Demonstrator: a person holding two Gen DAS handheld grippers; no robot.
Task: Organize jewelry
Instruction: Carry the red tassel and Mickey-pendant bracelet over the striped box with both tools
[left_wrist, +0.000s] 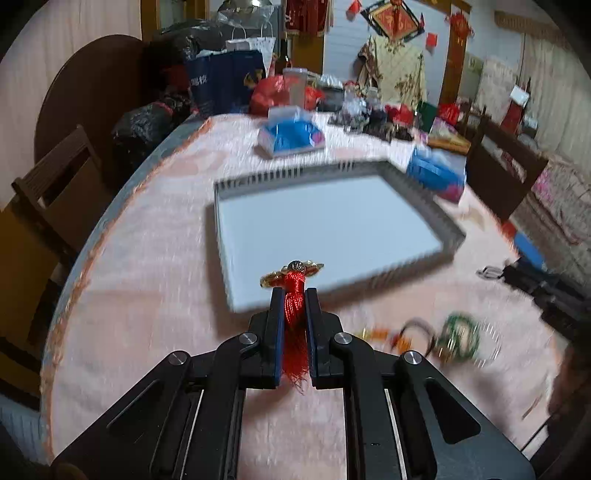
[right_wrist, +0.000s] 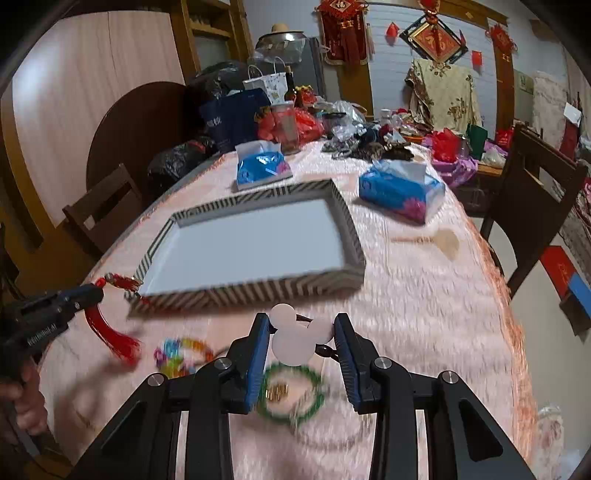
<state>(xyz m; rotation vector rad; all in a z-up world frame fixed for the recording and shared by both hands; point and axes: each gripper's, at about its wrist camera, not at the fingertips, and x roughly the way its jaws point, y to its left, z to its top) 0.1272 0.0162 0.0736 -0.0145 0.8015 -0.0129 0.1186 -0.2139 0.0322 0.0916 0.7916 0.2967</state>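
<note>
My left gripper (left_wrist: 294, 293) is shut on a red tassel charm (left_wrist: 293, 306) with a gold ornament on top, held just before the near edge of the striped tray (left_wrist: 452, 230). The right wrist view shows that gripper (right_wrist: 96, 291) at the tray's (right_wrist: 354, 236) near left corner, the tassel (right_wrist: 110, 332) hanging below. My right gripper (right_wrist: 301, 323) is shut on a white mouse-head hair tie (right_wrist: 293, 341), lifted above a green bead bracelet (right_wrist: 291, 397). A multicoloured bracelet (right_wrist: 181, 354) lies left of it. The tray holds nothing.
Two blue tissue packs (right_wrist: 262, 166) (right_wrist: 400, 190) lie behind the tray, with bags and clutter (right_wrist: 351, 136) at the far table end. A wooden spoon (right_wrist: 439, 240) lies right of the tray. Chairs (right_wrist: 535, 206) stand on both sides. Loose bracelets (left_wrist: 458, 336) lie right of my left gripper.
</note>
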